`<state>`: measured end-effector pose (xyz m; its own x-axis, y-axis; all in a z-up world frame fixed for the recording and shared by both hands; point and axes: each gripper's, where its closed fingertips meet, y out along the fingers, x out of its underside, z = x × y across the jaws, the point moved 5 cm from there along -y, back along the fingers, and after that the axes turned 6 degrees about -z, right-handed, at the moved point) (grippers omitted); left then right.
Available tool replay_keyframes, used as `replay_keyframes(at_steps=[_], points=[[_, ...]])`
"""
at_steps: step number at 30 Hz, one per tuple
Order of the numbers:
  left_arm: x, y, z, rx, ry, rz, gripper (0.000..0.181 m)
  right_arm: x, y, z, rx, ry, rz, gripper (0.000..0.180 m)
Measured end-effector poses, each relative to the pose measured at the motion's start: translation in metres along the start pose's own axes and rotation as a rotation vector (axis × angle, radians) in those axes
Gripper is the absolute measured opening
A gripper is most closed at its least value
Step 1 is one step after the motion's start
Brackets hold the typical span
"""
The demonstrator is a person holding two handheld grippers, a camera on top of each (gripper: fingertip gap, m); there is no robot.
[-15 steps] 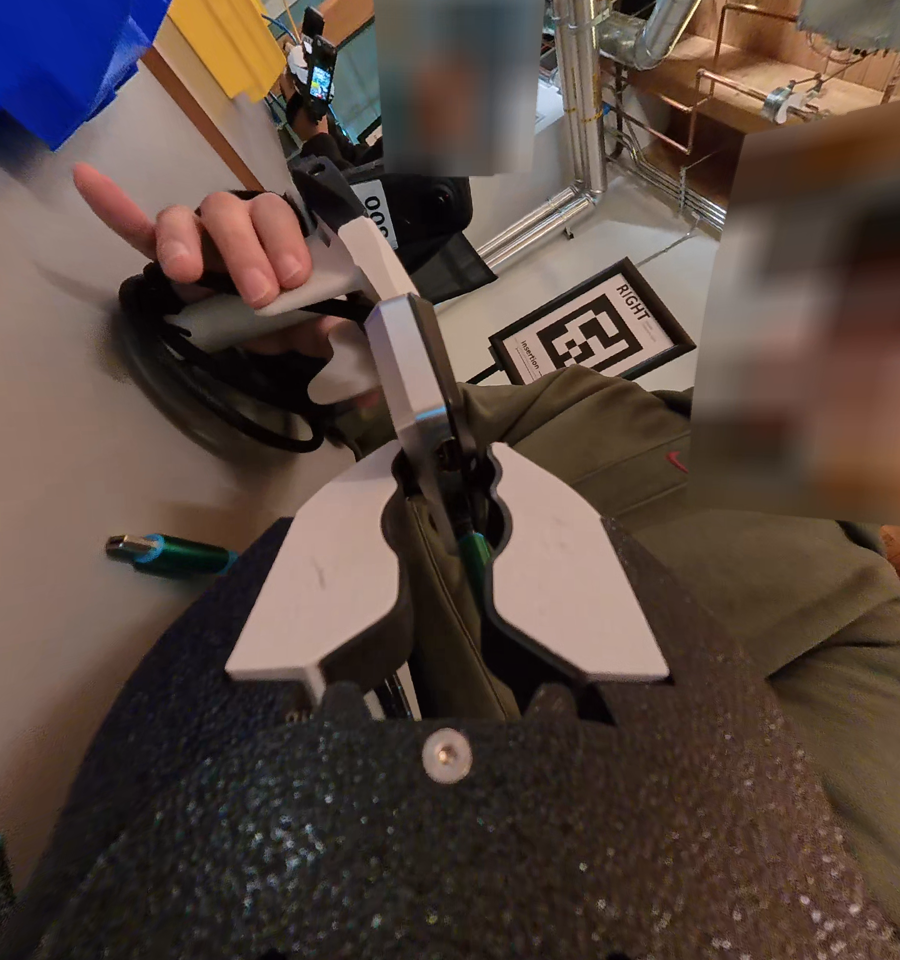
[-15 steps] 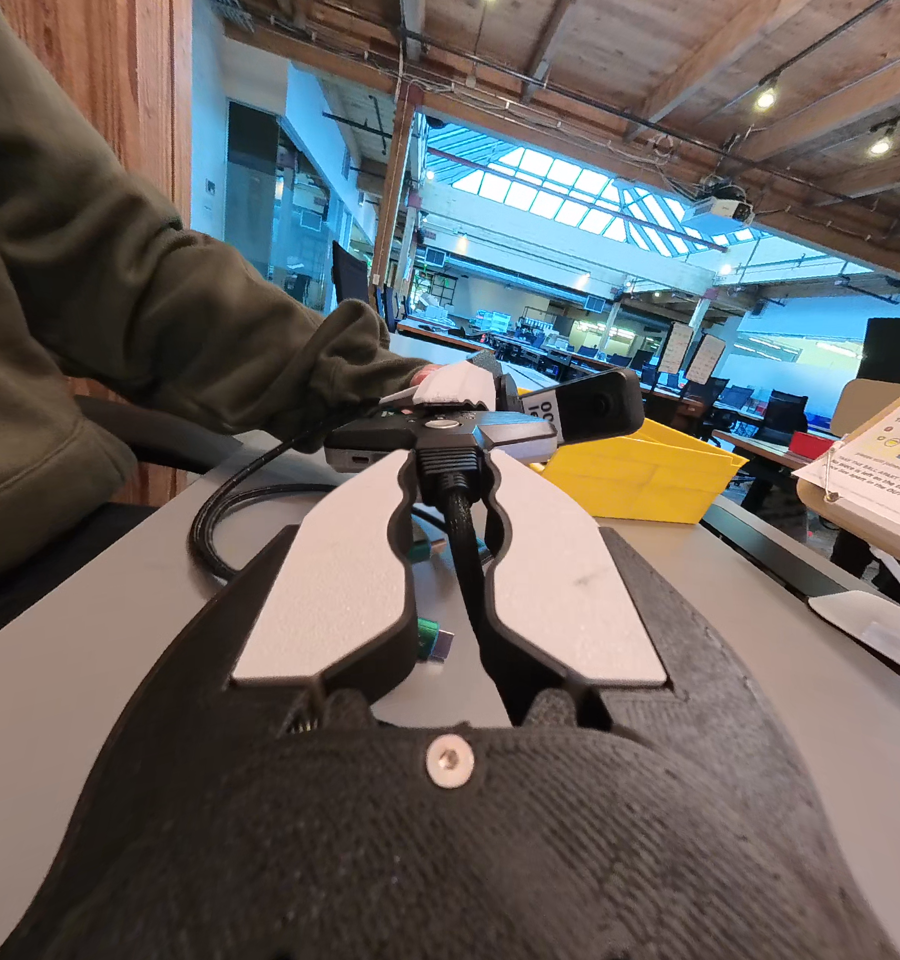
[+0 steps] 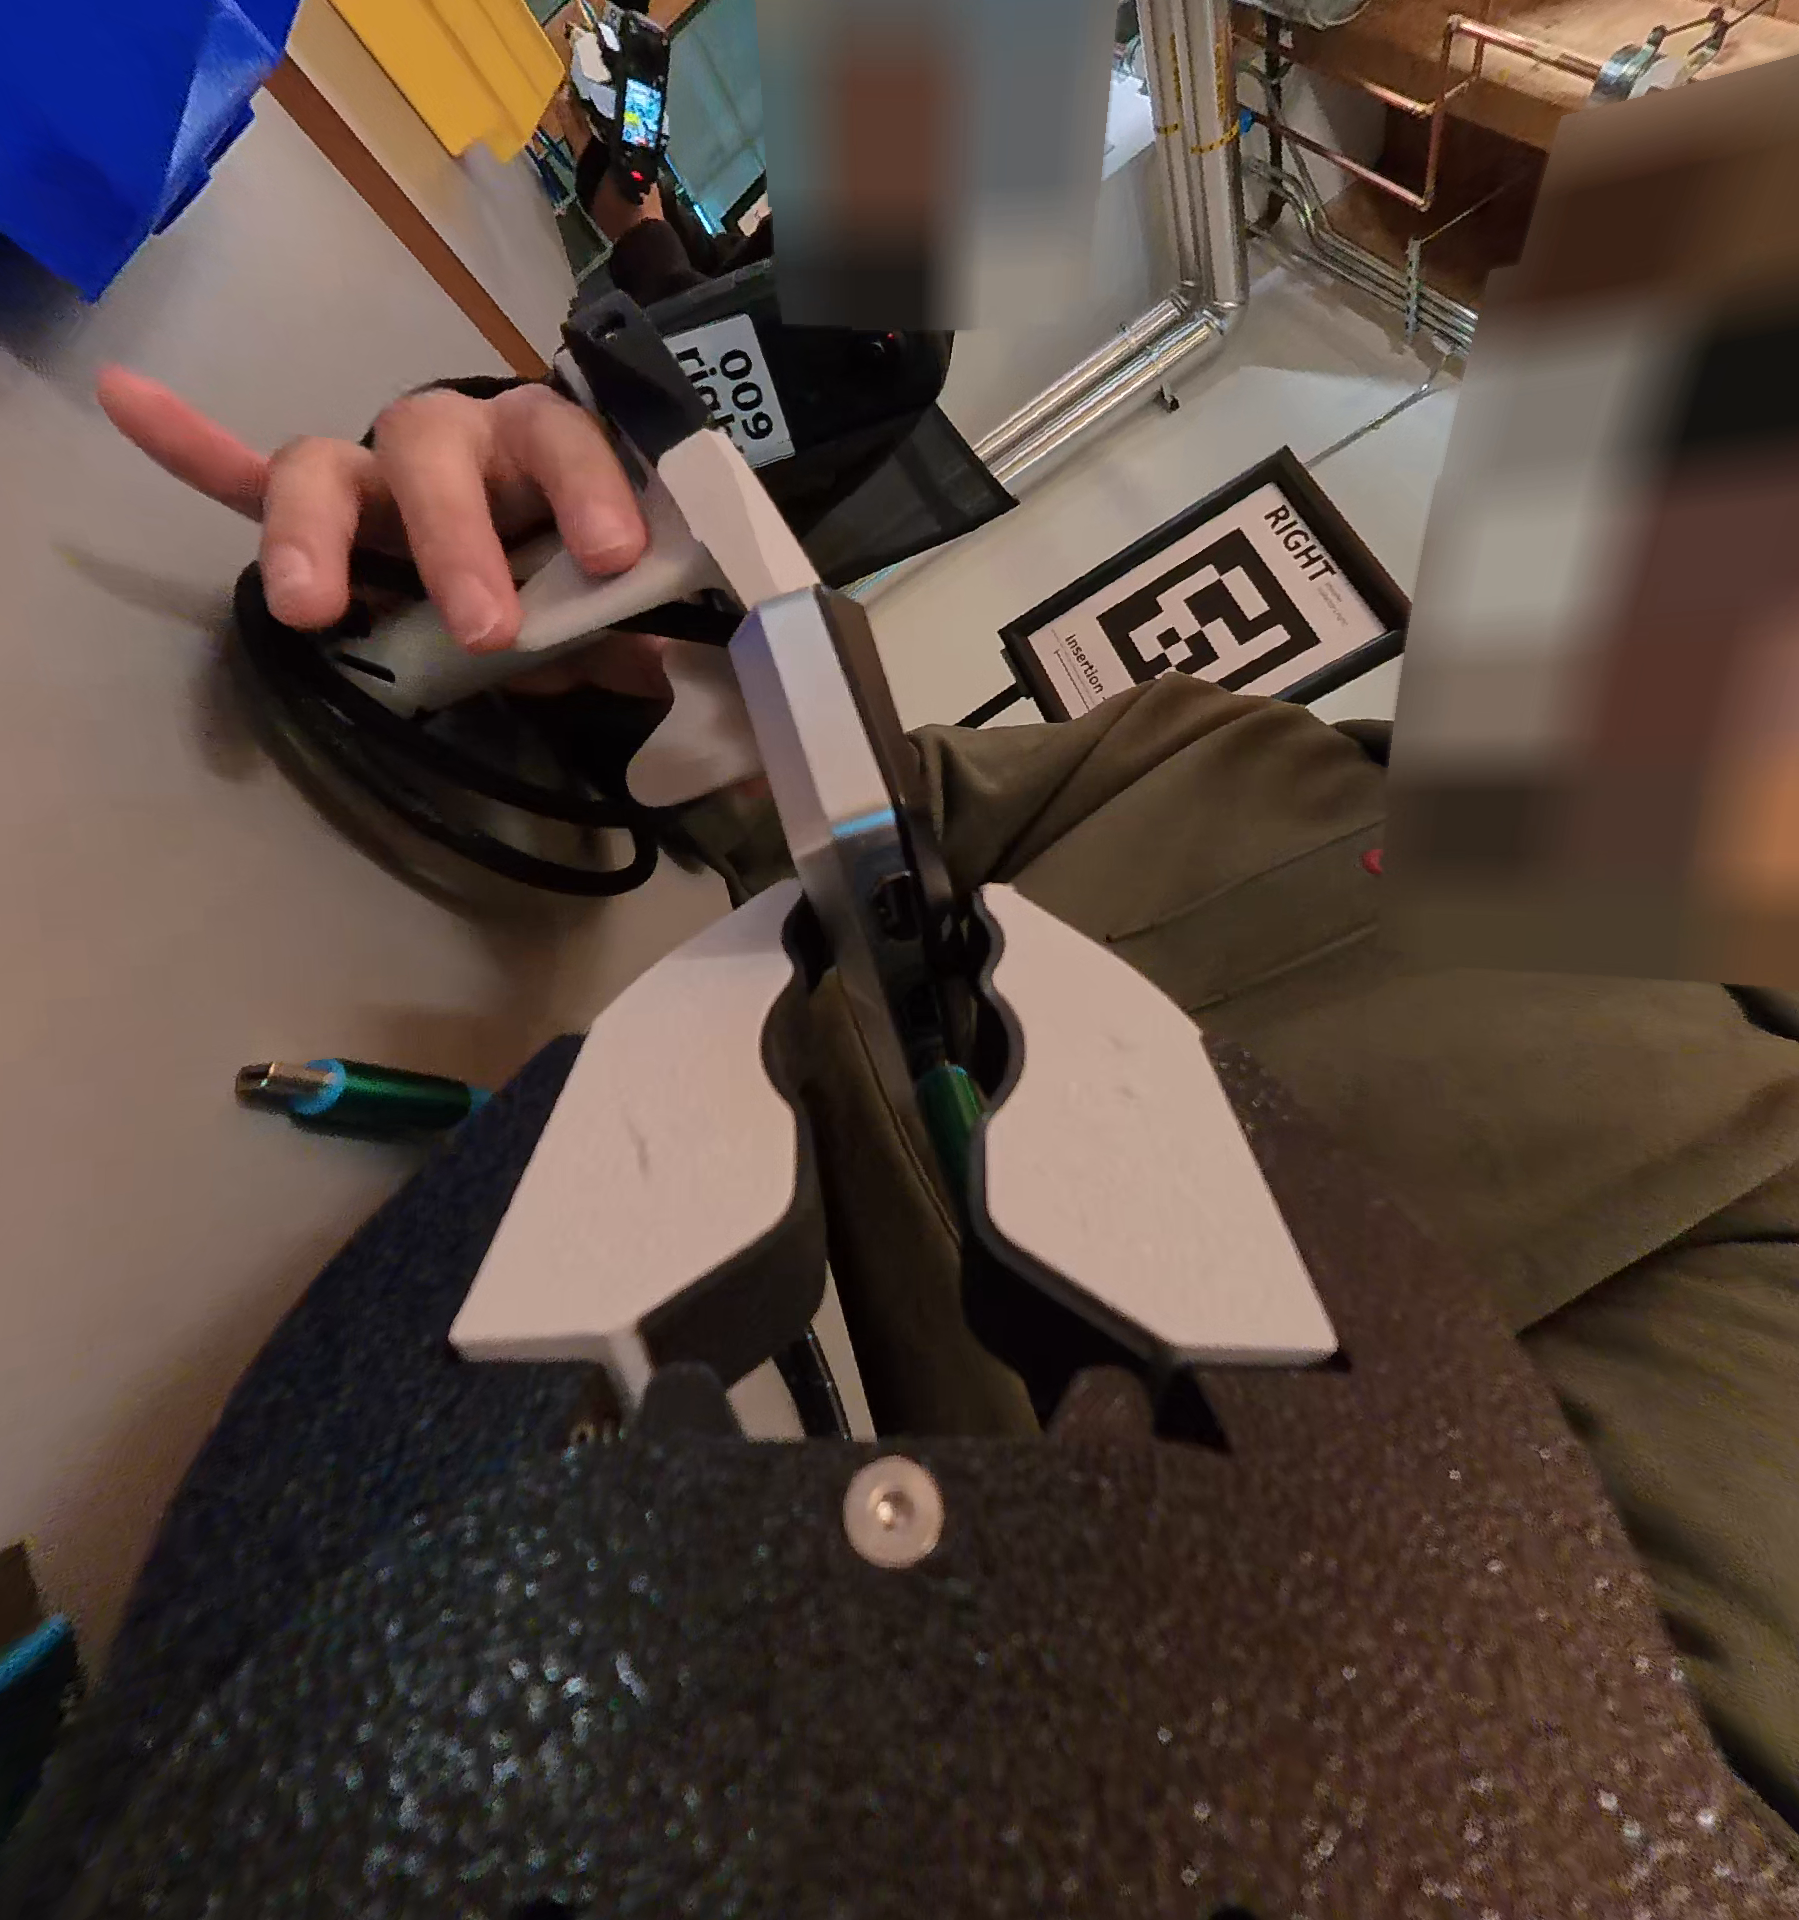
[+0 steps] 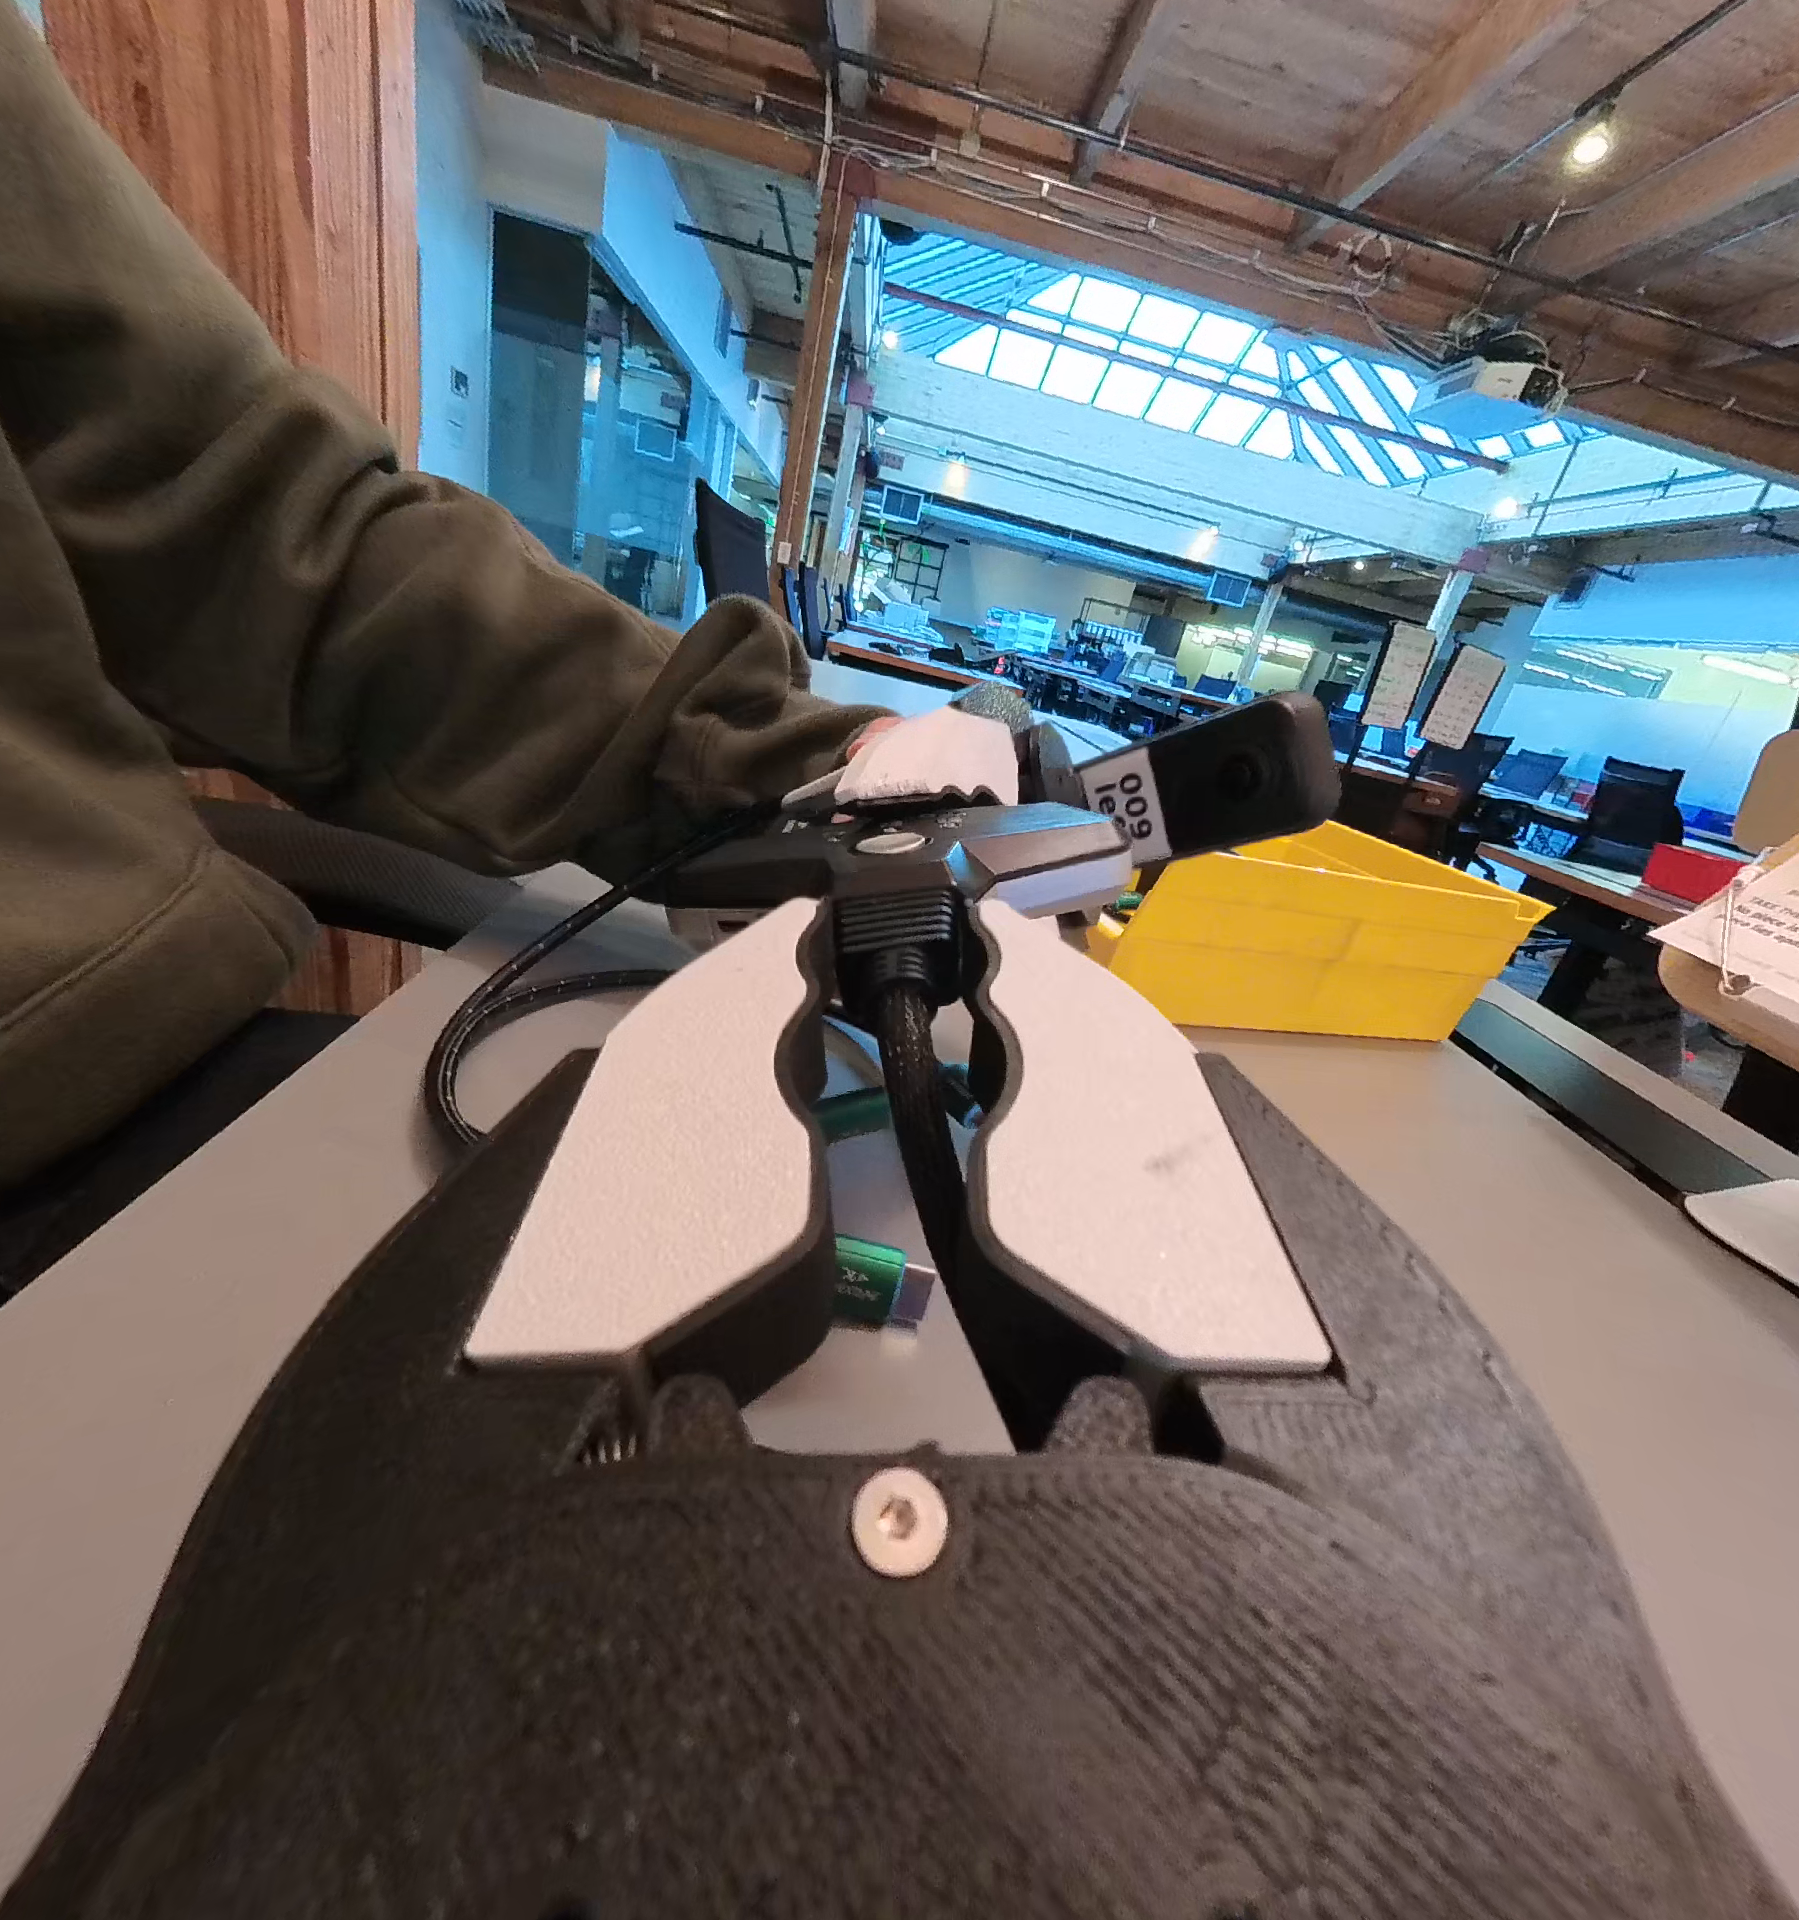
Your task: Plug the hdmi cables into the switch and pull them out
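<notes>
wrist cams face-to-face, close, share switch [image 3: 833,769]

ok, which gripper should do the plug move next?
Right gripper: it's shut on the black plug at the switch. Left gripper is clamped on the switch, steadying it.

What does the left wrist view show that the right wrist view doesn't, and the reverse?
Only the left wrist view shows the blue bin, the framed marker card, the coiled black cable on the table, and the hand working the right gripper.

Only the right wrist view shows the black braided HDMI cable clamped at its plug by the right gripper, seated against the switch.

Both show the switch, held by the left gripper, and a loose green plug.
</notes>
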<state>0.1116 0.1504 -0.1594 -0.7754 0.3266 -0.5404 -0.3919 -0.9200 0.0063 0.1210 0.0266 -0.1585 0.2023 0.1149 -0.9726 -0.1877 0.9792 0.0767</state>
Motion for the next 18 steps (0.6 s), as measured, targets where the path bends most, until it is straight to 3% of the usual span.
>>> replay_keyframes(at_steps=[18], points=[[0.0013, 0.0004, 0.0011, 0.030, 0.002, 0.012, 0.026, 0.0015, 0.0016, -0.0012, -0.007, -0.016, -0.018, 0.022]])
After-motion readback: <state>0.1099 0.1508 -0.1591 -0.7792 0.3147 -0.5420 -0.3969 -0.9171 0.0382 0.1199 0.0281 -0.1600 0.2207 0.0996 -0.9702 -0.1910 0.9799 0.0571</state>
